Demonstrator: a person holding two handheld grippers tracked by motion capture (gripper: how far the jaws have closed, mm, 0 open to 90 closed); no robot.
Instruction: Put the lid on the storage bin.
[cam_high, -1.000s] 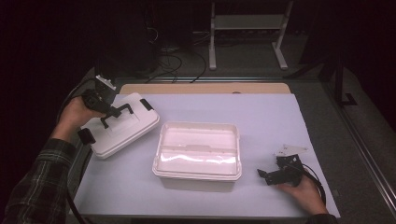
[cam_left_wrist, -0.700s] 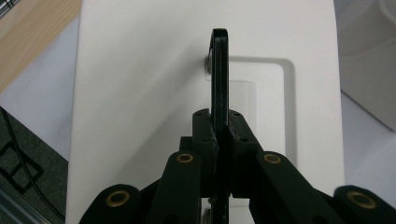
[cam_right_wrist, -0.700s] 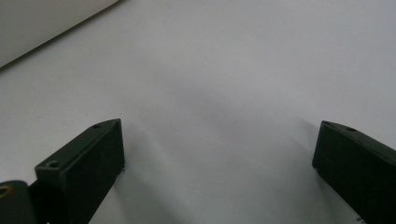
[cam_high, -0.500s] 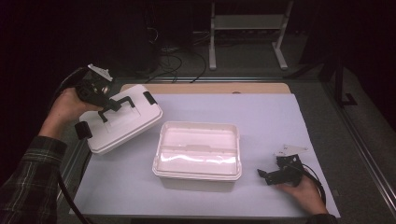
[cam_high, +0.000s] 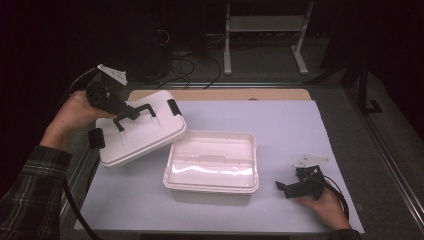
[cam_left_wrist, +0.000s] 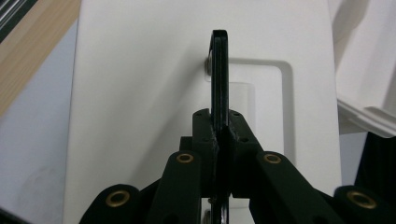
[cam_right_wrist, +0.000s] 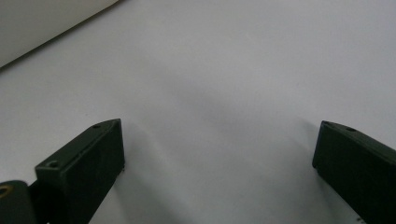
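My left gripper (cam_high: 126, 113) clamps the lid's handle (cam_left_wrist: 219, 79); the lid (cam_high: 142, 132) hangs tilted just left of the open box (cam_high: 212, 165), while my right gripper (cam_high: 290, 187) rests open.

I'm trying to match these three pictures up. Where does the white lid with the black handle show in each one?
High view: the lid is at left, lifted and tilted, held by its handle in the left gripper, beside the open box.
Left gripper view: the lid lies behind the jaws, which are shut on the handle.
Right gripper view: I can't pick out the lid; open jaws over the white mat.
Shared landmark: the mat.
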